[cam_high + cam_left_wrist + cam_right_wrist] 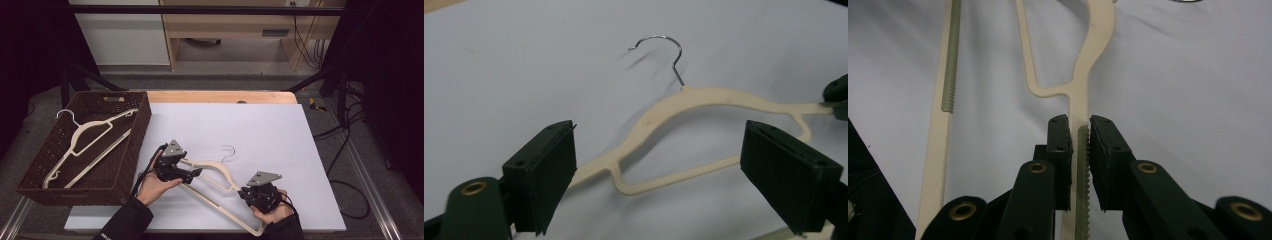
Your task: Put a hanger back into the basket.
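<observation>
A lab: black frame rig [200, 10]; loose cables [345, 150] on floor

Cream hanger [704, 100], silver hook [664, 50]; dark-brown woven basket [140, 130]; white sheet [270, 130].

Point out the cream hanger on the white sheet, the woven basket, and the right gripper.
Cream plastic hanger [704, 97]: left gripper view, shoulder below its hook.
Dark brown woven basket [141, 127]: high view, right wall.
Right gripper [1079, 131]: right gripper view, jaws clamping the hanger's arm.

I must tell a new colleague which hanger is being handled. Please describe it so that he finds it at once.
Look at the white sheet on the table, right of the brown basket. The cream hanger lies there with the right gripper shut on one shoulder. The other hanger lies inside the basket.
</observation>
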`<state>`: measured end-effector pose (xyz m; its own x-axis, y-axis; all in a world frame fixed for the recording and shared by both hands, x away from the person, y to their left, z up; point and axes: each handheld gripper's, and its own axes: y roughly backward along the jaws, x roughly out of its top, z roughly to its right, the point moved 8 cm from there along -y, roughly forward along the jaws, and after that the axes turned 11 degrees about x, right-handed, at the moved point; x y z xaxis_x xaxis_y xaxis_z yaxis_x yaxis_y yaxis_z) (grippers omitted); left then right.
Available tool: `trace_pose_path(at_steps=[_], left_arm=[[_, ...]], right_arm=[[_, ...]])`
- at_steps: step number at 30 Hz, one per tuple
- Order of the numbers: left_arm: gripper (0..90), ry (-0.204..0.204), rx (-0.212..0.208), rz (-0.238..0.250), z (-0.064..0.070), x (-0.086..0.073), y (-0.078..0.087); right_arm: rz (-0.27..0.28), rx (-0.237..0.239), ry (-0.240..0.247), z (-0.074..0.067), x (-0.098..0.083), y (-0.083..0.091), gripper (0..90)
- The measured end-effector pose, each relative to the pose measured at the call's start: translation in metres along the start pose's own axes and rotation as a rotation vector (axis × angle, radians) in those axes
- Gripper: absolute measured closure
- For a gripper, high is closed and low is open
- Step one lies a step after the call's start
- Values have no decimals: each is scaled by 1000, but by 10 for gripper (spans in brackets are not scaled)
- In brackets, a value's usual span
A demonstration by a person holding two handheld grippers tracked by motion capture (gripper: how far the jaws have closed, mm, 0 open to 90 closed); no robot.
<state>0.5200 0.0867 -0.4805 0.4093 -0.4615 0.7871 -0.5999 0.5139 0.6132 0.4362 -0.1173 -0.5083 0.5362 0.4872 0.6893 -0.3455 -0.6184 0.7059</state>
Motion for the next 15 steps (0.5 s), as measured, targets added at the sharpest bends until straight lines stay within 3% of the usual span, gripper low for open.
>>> trace_pose_path(at_steps=[1, 9, 15], left_arm=[[154, -9, -2, -15, 0, 0, -5], [231, -53, -7, -112, 2, -6, -38], [309, -91, -17, -121, 4, -3, -50]], right_arm=[[-3, 0, 16, 1, 0, 1, 797], [9, 1, 1, -1, 1, 1, 797], [12, 4, 16, -1, 2, 4, 797]])
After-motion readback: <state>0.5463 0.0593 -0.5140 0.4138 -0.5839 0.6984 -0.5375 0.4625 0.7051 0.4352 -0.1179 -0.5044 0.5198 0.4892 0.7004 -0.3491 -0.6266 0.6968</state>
